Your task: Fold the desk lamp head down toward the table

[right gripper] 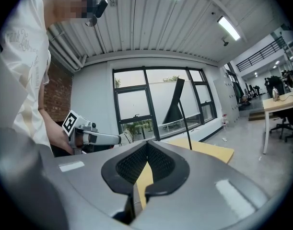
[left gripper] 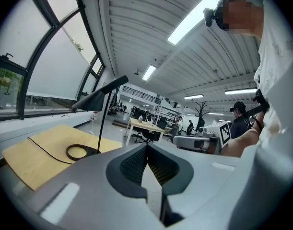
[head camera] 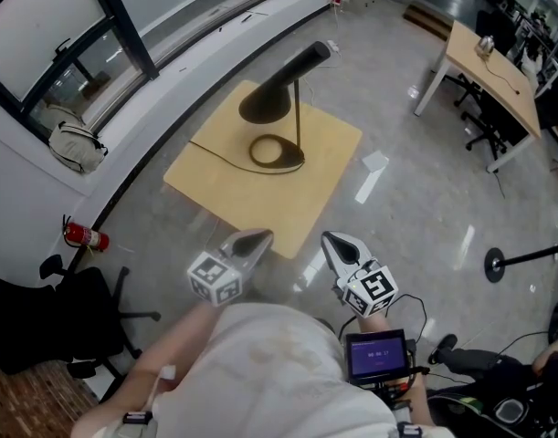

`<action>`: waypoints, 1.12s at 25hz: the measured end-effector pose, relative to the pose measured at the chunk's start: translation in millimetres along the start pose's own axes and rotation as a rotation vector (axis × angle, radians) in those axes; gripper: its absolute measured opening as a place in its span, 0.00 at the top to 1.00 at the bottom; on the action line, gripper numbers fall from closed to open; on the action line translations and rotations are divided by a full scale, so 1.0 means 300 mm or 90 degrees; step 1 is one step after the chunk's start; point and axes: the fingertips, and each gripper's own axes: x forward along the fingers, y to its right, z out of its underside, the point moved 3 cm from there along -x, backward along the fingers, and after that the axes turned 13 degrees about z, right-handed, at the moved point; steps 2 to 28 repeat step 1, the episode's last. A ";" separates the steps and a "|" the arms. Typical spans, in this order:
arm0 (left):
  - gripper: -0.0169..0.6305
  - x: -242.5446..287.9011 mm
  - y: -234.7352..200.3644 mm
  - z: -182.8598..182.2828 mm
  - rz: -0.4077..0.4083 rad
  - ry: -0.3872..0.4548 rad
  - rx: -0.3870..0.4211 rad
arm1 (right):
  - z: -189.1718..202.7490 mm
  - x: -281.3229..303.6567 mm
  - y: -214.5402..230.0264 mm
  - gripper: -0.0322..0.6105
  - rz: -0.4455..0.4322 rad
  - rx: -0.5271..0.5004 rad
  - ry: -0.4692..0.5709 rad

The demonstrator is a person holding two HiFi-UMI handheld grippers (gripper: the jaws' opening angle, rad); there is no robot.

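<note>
A black desk lamp stands on a small light-wood table point(head camera: 306, 199). Its ring base point(head camera: 277, 151) lies flat, a thin stem point(head camera: 298, 112) rises from it, and the long cone head point(head camera: 283, 85) tilts up and out from the stem top. The lamp shows in the left gripper view point(left gripper: 99, 97) and the right gripper view point(right gripper: 175, 102) too. My left gripper point(head camera: 254, 242) hovers off the table's near corner, shut and empty. My right gripper point(head camera: 338, 245) hangs beside it, also shut with nothing held. Both are well short of the lamp.
The lamp's black cord point(head camera: 215, 153) runs across the table to the left. A red fire extinguisher point(head camera: 85, 236) and a black chair point(head camera: 50, 313) stand at the left by the window wall. A second desk point(head camera: 493, 67) with chairs stands at the far right.
</note>
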 end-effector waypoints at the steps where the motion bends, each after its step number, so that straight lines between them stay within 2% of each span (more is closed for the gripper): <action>1: 0.97 -0.015 -0.001 0.007 -0.001 -0.001 -0.001 | 0.007 0.001 -0.019 0.93 -0.002 -0.001 -0.001; 28: 0.97 -0.015 -0.001 0.007 -0.001 -0.001 -0.001 | 0.007 0.001 -0.019 0.93 -0.002 -0.001 -0.001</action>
